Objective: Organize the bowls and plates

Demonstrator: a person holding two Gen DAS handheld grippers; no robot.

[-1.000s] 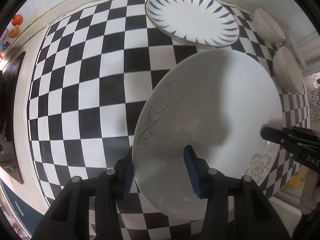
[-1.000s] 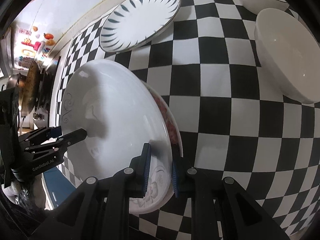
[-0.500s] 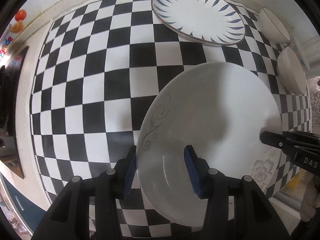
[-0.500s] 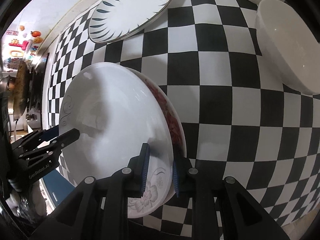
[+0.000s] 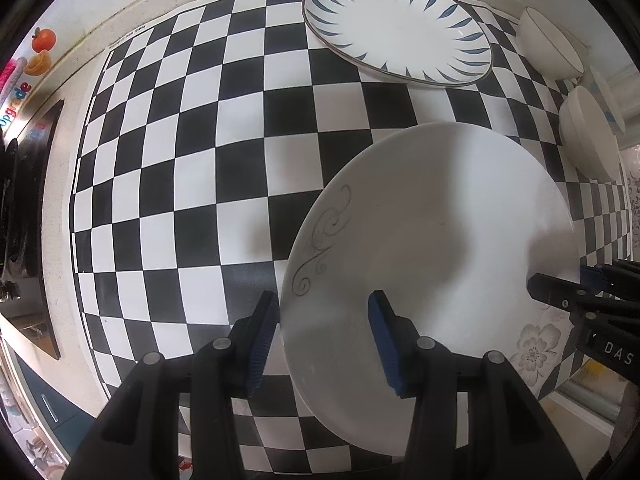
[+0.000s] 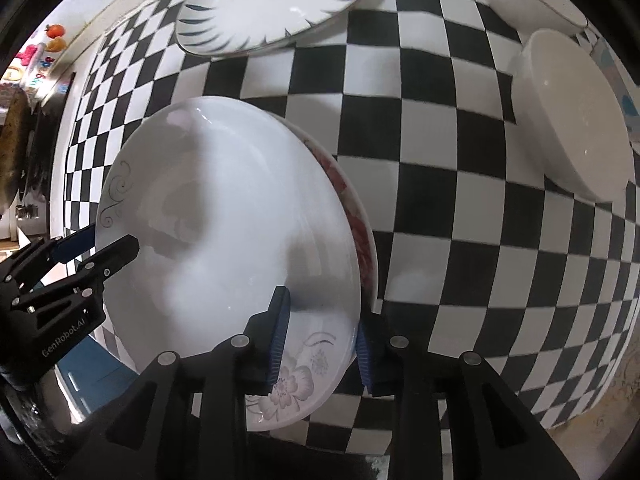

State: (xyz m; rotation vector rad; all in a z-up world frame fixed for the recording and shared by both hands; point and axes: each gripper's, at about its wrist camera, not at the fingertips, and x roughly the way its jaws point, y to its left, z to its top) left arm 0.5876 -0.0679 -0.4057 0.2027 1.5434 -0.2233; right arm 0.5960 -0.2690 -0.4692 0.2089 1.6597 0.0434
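A white plate with a grey swirl (image 5: 432, 240) lies on top of a floral plate (image 5: 532, 348), both on the checkered mat. My left gripper (image 5: 324, 336) points down and is shut on the swirl plate's near rim, one pad outside and one inside. In the right wrist view the same plate (image 6: 224, 220) covers most of the floral plate (image 6: 296, 388). My right gripper (image 6: 320, 344) straddles the stacked rims. Its jaws are opening and the pads stand clear of the rims. The left gripper (image 6: 96, 246) shows at the plate's far edge, and the right gripper (image 5: 564, 280) shows at the right in the left wrist view.
A plate with blue leaf marks (image 5: 400, 32) lies at the back of the checkered mat (image 5: 200, 160). Two white bowls (image 5: 550, 44) (image 5: 588, 140) stand upside down at the back right. A stove (image 5: 24, 200) borders the counter on the left. The mat's front edge runs close below the stack.
The right gripper's pads have spread apart from the plate rims they pinched. The right view has tilted and shifted a little. The left gripper keeps its hold.
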